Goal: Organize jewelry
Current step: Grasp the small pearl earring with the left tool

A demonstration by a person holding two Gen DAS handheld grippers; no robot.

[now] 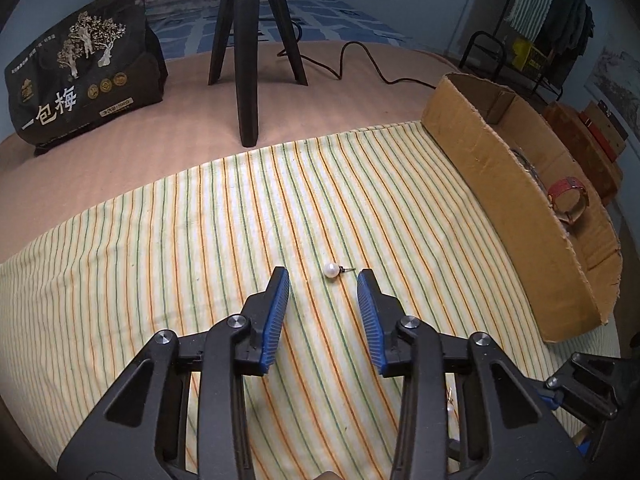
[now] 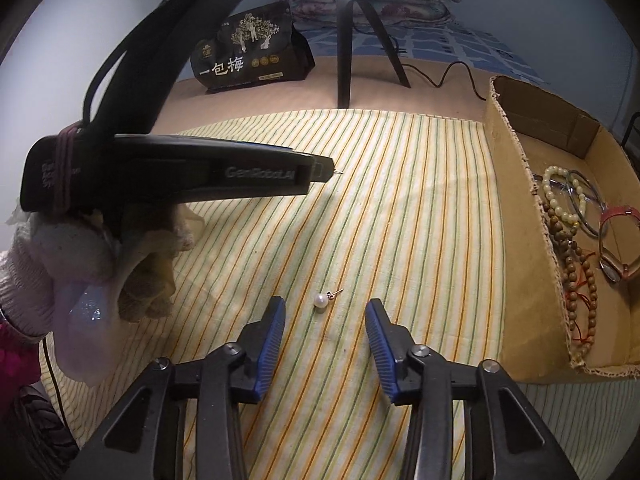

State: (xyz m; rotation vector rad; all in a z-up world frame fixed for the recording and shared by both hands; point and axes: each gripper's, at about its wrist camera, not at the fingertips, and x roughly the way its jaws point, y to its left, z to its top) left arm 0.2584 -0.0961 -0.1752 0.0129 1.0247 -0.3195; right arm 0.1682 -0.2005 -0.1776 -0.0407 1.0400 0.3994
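A pearl stud earring [image 1: 331,270] lies on the striped cloth [image 1: 160,248] between the fingertips of my left gripper [image 1: 322,278]; the jaws are open and the pads do not touch it. A second pearl earring [image 2: 320,301] lies between the open fingertips of my right gripper [image 2: 326,305], also untouched. In the right wrist view a gloved hand [image 2: 80,248] holds the left gripper [image 2: 326,168] at the left. The cardboard box [image 2: 516,240] at the right holds a red watch [image 2: 618,216], a pale bead bracelet [image 2: 560,200] and brown bead strings [image 2: 576,280].
Beyond the cloth stand a black tripod [image 1: 248,60] and a dark snack bag [image 1: 84,80], with a black cable [image 1: 360,60] running toward the box [image 1: 500,208]. A clothes rack [image 1: 552,20] stands past the box at the far right.
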